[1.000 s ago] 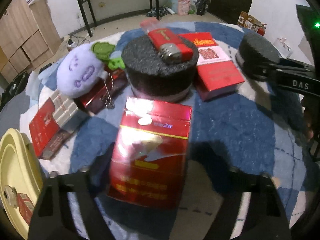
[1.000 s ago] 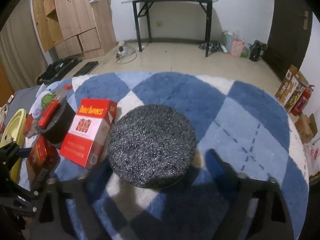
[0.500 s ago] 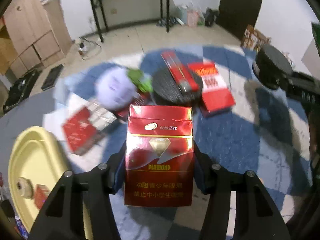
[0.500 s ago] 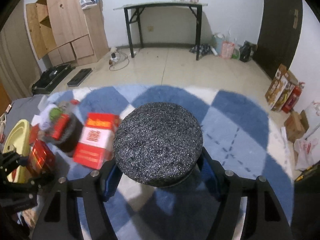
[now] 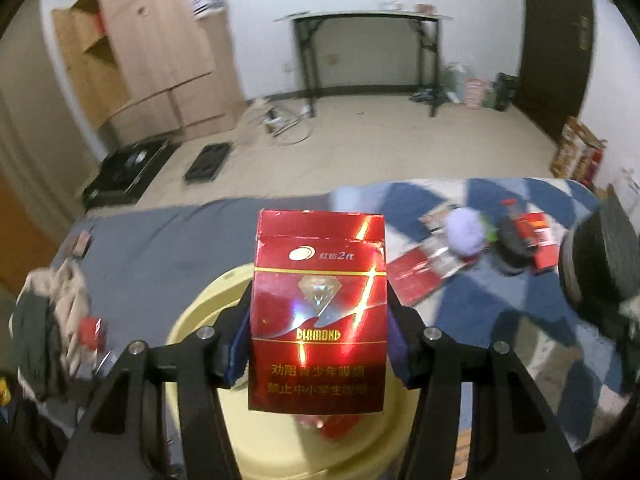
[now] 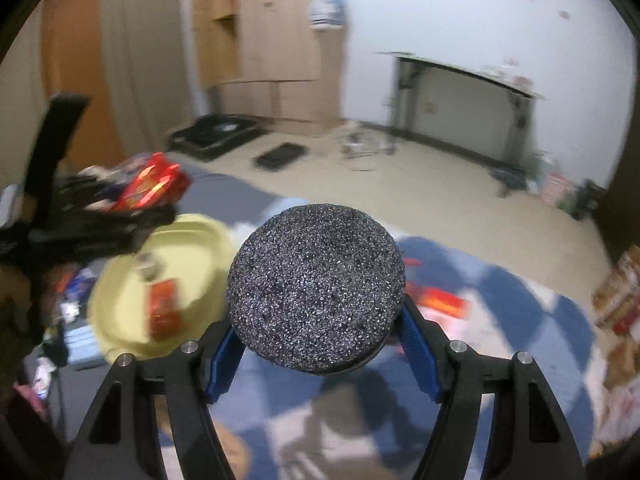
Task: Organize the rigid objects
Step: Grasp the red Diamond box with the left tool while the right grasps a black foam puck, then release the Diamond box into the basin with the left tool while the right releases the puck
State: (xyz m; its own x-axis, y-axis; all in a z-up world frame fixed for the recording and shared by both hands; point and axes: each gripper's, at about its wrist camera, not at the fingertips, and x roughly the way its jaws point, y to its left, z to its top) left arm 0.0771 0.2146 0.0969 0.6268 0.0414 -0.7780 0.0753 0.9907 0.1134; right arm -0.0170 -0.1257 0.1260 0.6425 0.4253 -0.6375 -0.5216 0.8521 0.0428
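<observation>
My left gripper [image 5: 318, 350] is shut on a shiny red cigarette box [image 5: 318, 312], held upright above a pale yellow tray [image 5: 208, 312]. My right gripper [image 6: 316, 348] is shut on a round black foam puck [image 6: 316, 286], lifted over the blue-and-white rug [image 6: 520, 320]. In the right wrist view the left gripper [image 6: 132, 204] with its red box [image 6: 154, 186] hangs over the yellow tray [image 6: 192, 248], which holds a small red box [image 6: 164, 312] and a small round object [image 6: 146, 266].
On the rug lie a flat red carton [image 5: 416, 276], a purple plush toy [image 5: 466, 234], a second black puck [image 5: 512, 246] with a red item on it, and another red box [image 5: 540, 244]. Clothes are piled [image 5: 52, 320] left of the tray.
Both grippers closed on their objects, lifted them off the rug and swung left. The red box now hangs over the yellow tray; the black puck is carried toward the tray too.
</observation>
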